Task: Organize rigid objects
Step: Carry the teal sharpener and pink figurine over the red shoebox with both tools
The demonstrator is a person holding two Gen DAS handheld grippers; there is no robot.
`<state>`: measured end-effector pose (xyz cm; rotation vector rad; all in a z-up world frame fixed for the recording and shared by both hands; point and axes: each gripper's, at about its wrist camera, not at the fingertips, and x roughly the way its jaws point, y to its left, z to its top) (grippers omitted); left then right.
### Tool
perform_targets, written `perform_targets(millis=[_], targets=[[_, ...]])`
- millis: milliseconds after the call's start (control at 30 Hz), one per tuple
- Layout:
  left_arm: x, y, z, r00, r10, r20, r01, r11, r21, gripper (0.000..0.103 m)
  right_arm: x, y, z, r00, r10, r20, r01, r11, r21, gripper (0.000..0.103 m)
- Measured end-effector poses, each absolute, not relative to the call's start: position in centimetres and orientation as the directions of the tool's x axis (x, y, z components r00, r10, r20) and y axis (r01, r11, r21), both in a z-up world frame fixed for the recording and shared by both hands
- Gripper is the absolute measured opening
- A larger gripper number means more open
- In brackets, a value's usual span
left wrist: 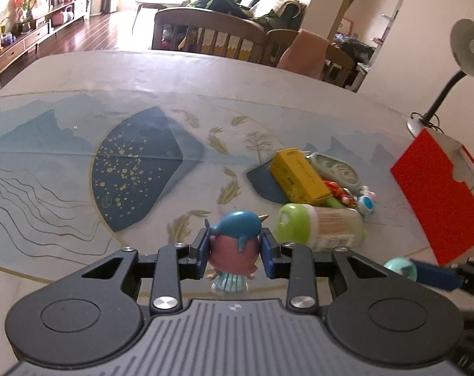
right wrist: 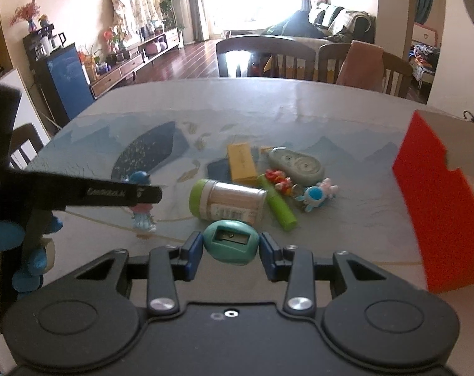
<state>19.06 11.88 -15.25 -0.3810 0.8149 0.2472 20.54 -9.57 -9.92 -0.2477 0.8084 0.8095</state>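
Observation:
My left gripper is shut on a small figurine with a blue whale hat, pink hair and a pale blue dress, held just above the table. The right wrist view shows the same figurine at the left. My right gripper is shut on a teal egg-shaped pencil sharpener, also seen at the left wrist view's right edge as a teal sharpener. Beyond both lies a pile: a yellow box, a green-lidded jar on its side, a green marker, a grey tape dispenser and a blue bunny toy.
An open red box stands at the right on the painted tablecloth. A clip-on lamp rises behind it. Wooden chairs line the table's far edge. A blue-gloved hand holds the left gripper.

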Motion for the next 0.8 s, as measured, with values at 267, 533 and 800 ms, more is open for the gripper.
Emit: perform_targets(millis=[267, 533, 800], targets=[[17.6, 9.8, -11.3, 0.695, 0.028, -0.718, -0.315, 0.910, -0.270, 0.032, 21.0, -13.5, -6.0, 0.469, 0.559, -0.684, -0.697, 0.710, 0.103, 0.038], [17.9, 5.5, -6.8, 0.702, -0.051, -0.710, -0.231, 0.927, -0.295, 0.032, 22.3, -18.0, -2.4, 0.528, 0.561, -0.638, -0.663, 0.741, 0.103, 0.038], [19.8, 0.3, -3.9, 0.708, -0.116, -0.696, -0.141, 0.943, -0.301, 0.032, 24.1, -22.4, -0.7, 0.576, 0.558, -0.597, -0.631, 0.768, 0.109, 0.038]])
